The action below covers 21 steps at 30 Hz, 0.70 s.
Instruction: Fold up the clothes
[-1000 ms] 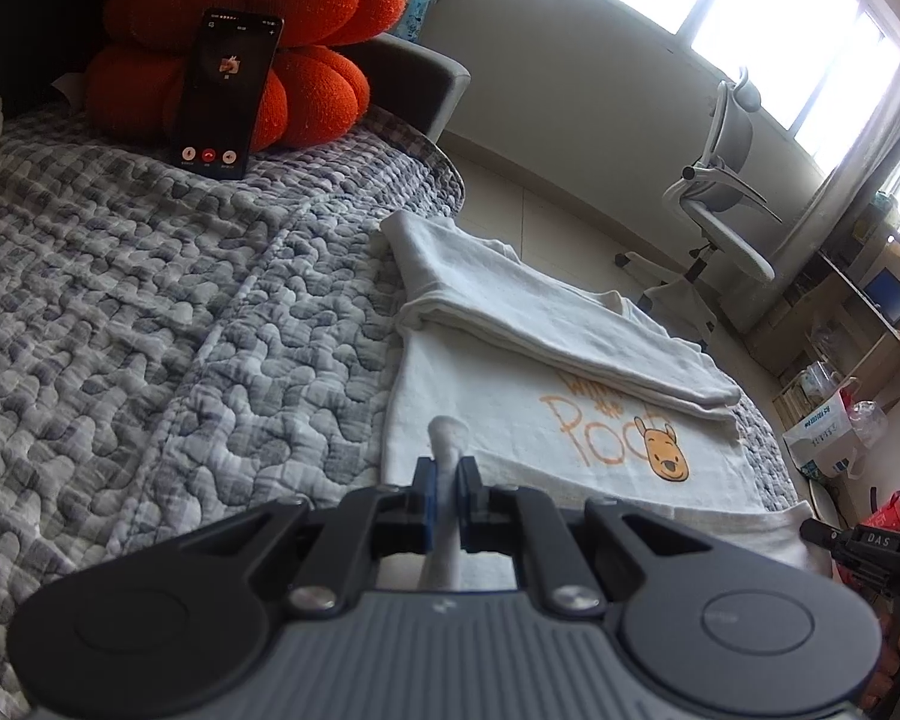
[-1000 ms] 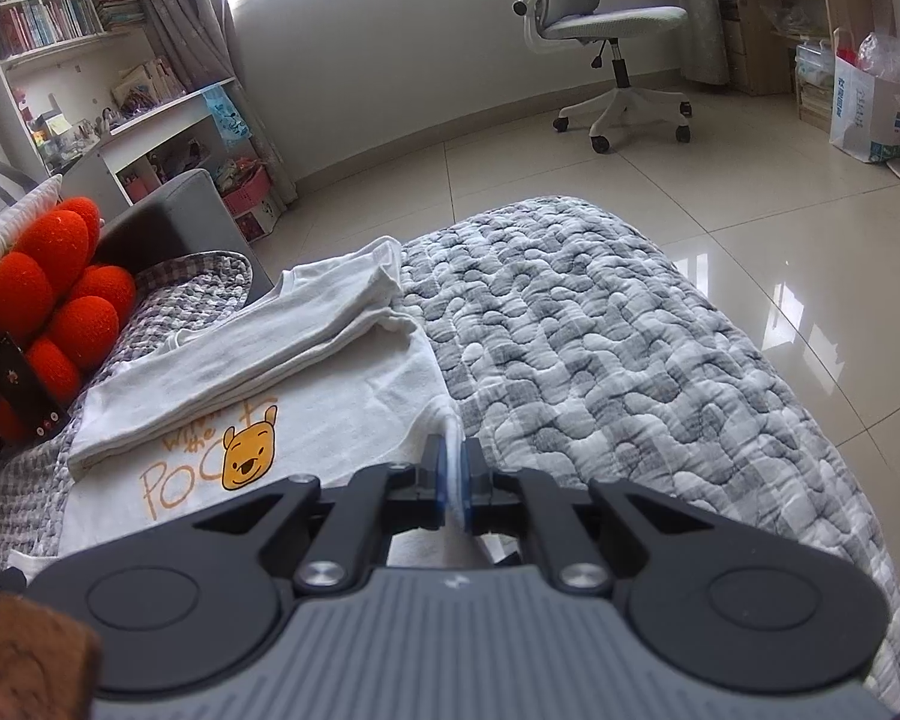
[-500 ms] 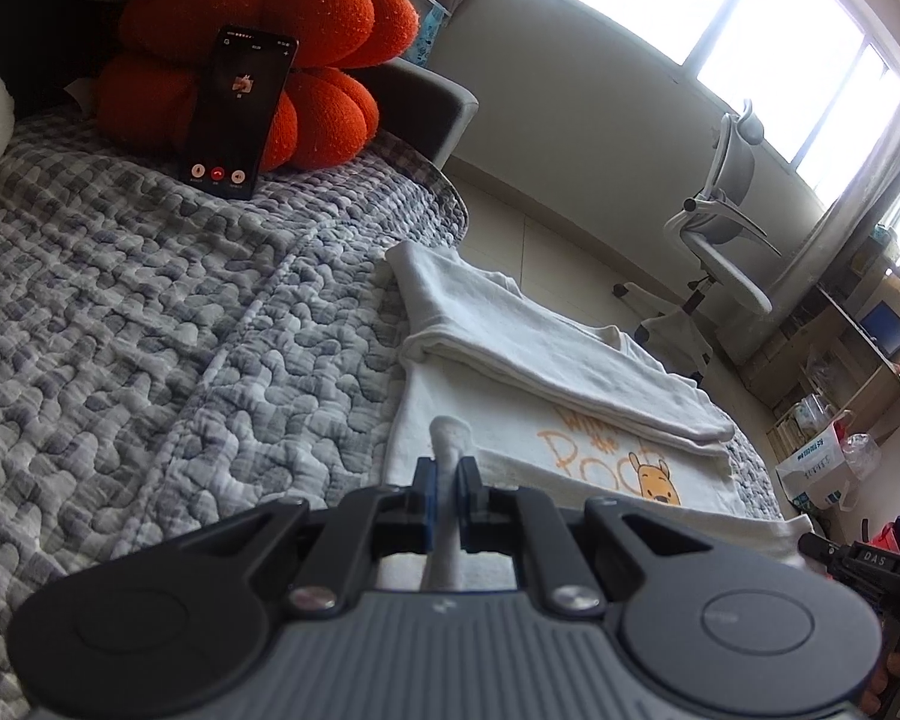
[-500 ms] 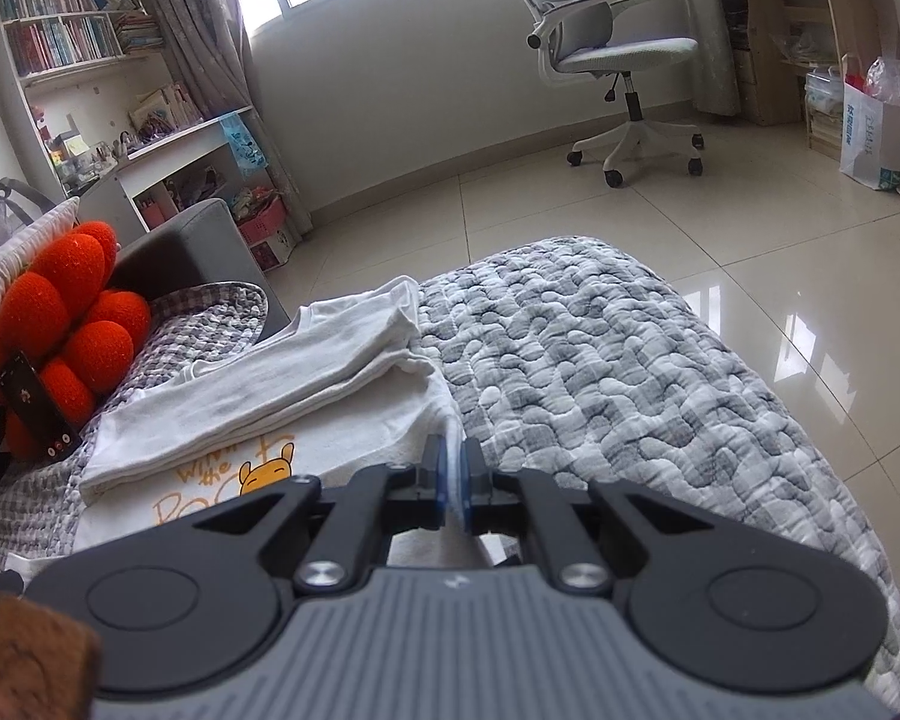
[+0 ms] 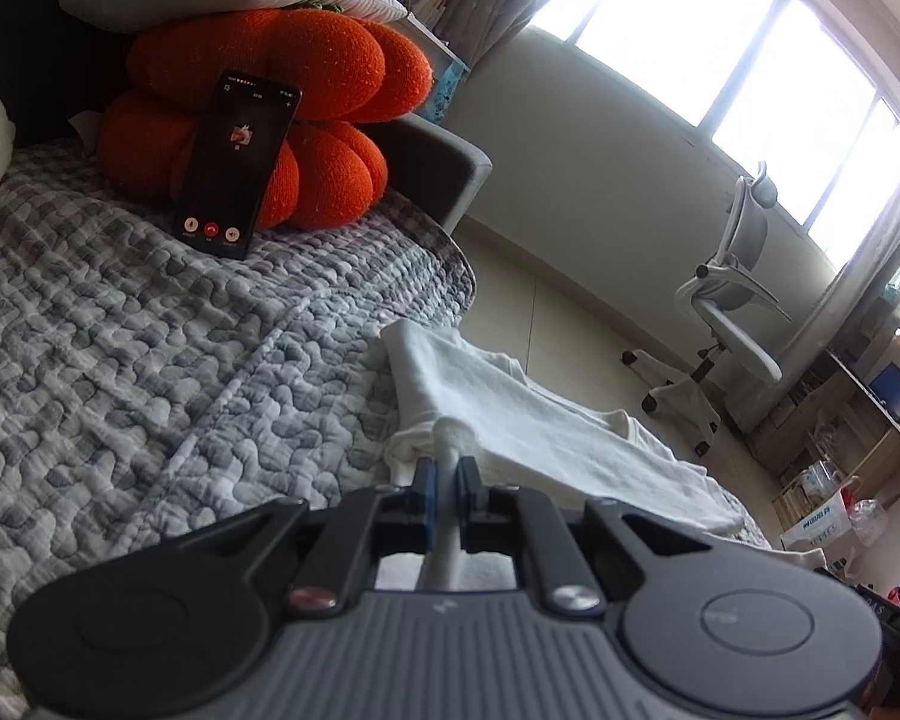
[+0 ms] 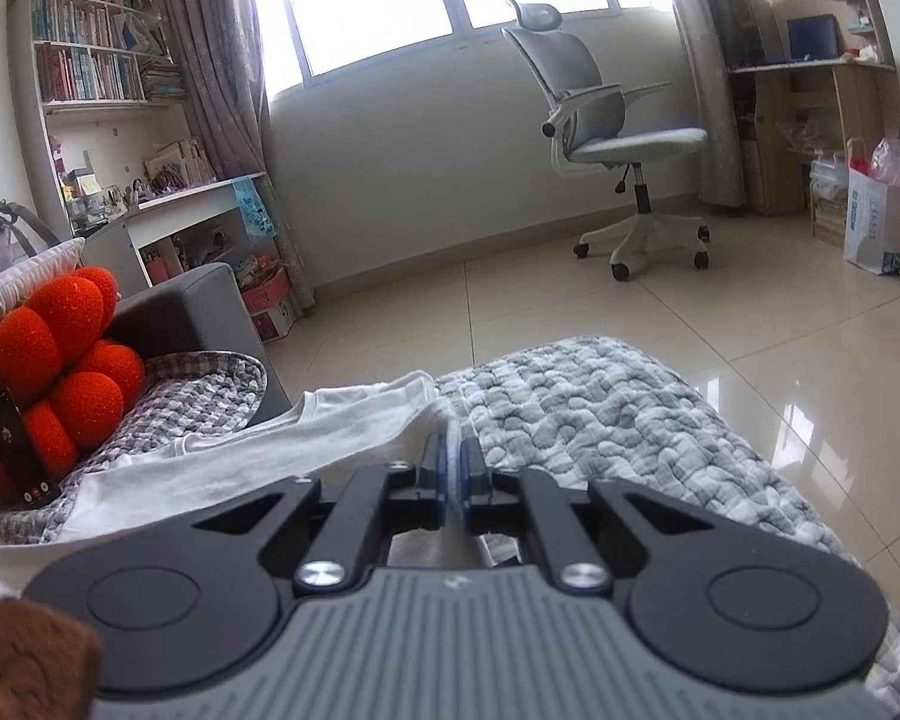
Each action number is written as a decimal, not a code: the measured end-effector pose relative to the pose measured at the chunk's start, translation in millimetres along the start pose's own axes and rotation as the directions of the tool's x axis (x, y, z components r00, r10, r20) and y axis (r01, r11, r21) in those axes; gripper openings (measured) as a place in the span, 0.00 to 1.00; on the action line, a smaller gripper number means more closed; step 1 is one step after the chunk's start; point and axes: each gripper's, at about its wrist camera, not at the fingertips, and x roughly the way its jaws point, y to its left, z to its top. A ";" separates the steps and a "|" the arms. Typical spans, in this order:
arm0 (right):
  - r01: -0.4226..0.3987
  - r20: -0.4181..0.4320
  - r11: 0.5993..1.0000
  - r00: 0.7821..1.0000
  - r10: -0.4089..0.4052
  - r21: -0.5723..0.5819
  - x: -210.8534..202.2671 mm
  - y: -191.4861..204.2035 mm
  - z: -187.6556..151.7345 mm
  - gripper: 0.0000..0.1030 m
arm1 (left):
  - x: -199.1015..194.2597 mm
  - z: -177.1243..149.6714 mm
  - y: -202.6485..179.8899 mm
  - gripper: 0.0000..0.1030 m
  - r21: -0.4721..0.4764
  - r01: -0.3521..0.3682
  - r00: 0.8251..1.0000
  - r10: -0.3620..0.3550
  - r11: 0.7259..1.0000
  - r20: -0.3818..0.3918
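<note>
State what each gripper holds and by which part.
Both hold the white T-shirt: the left gripper and the right gripper each pinch a fold of its edge.

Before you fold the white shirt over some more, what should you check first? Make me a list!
1. Left gripper pinching the white shirt: ok, white cloth sits between its closed jaws.
2. Right gripper pinching the shirt too: ok, a white edge shows between its closed jaws.
3. Room on the grey quilt to lay the fold: ok, bare quilt lies beside the shirt.
4. Phone out of the way: ok, it leans on the orange cushion, apart from the shirt.
5. Both held corners level with each other: cannot tell, neither view shows both.
6. Shirt lying smooth under the fold: cannot tell, the grippers hide the near part.
</note>
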 end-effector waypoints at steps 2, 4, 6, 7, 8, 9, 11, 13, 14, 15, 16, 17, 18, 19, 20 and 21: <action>0.001 0.021 1.000 1.000 -0.001 -0.016 5.3 2.5 -0.8 0.05 | 6.8 0.9 -1.3 0.07 -0.002 -0.025 1.000 0.025 1.000 0.003; 0.005 0.036 1.000 0.999 -0.005 -0.020 10.2 4.5 -1.8 0.05 | 13.7 1.5 -1.7 0.07 -0.007 -0.045 0.999 0.045 0.999 0.006; 0.015 0.042 1.000 0.999 -0.015 -0.010 15.5 5.8 -3.0 0.05 | 20.0 1.7 -2.6 0.07 -0.007 -0.059 0.998 0.059 0.998 0.014; 0.021 0.045 1.000 0.999 -0.020 -0.006 18.1 6.4 -3.7 0.05 | 23.1 1.7 -3.1 0.07 -0.004 -0.064 0.998 0.064 0.998 0.017; 0.025 0.046 1.000 0.999 -0.025 -0.001 20.7 7.1 -4.2 0.05 | 25.9 1.6 -3.4 0.07 -0.001 -0.068 0.997 0.068 0.998 0.019; 0.028 0.044 1.000 0.999 -0.028 0.004 23.3 7.6 -4.7 0.05 | 28.2 1.5 -3.5 0.07 0.001 -0.072 0.997 0.072 0.997 0.017; 0.029 0.033 0.999 0.999 -0.030 0.013 27.4 6.9 -5.1 0.05 | 32.5 1.1 -3.3 0.07 0.005 -0.079 0.997 0.079 0.997 0.013; 0.033 0.020 0.999 0.999 -0.033 0.014 31.0 5.7 -6.9 0.05 | 36.0 0.3 -1.7 0.07 0.006 -0.087 0.996 0.087 0.996 0.004; 0.036 0.011 0.999 0.999 -0.037 0.011 32.9 5.2 -8.0 0.05 | 37.9 -0.4 -1.2 0.07 0.013 -0.093 0.996 0.093 0.996 0.001; 0.040 0.002 0.999 0.999 -0.040 0.009 34.8 4.4 -9.3 0.05 | 40.1 -1.2 -0.9 0.07 0.024 -0.097 0.995 0.097 0.995 -0.004; 0.043 -0.008 0.999 0.999 -0.043 0.008 36.9 3.5 -10.6 0.05 | 42.8 -2.3 -1.0 0.07 0.038 -0.101 0.995 0.102 0.994 -0.010; 0.046 -0.023 0.999 0.999 -0.046 0.005 39.3 2.4 -11.9 0.05 | 45.6 -3.7 -1.4 0.07 0.054 -0.108 0.994 0.109 0.993 -0.018; 0.050 -0.038 0.999 0.998 -0.050 0.001 41.7 1.1 -13.4 0.05 | 48.6 -5.5 -2.1 0.07 0.071 -0.117 0.992 0.119 0.991 -0.028; 0.053 -0.054 0.999 0.997 -0.053 -0.002 44.1 0.0 -15.1 0.05 | 51.9 -7.3 -2.7 0.07 0.087 -0.128 0.991 0.132 0.988 -0.038; 0.057 -0.069 0.998 0.996 -0.057 -0.006 46.0 -0.8 -17.0 0.05 | 54.6 -8.9 -3.2 0.07 0.102 -0.138 0.989 0.143 0.985 -0.045; 0.063 -0.083 0.998 0.994 -0.064 -0.013 47.6 -1.2 -19.0 0.06 | 56.6 -10.3 -3.7 0.07 0.114 -0.144 0.987 0.150 0.983 -0.048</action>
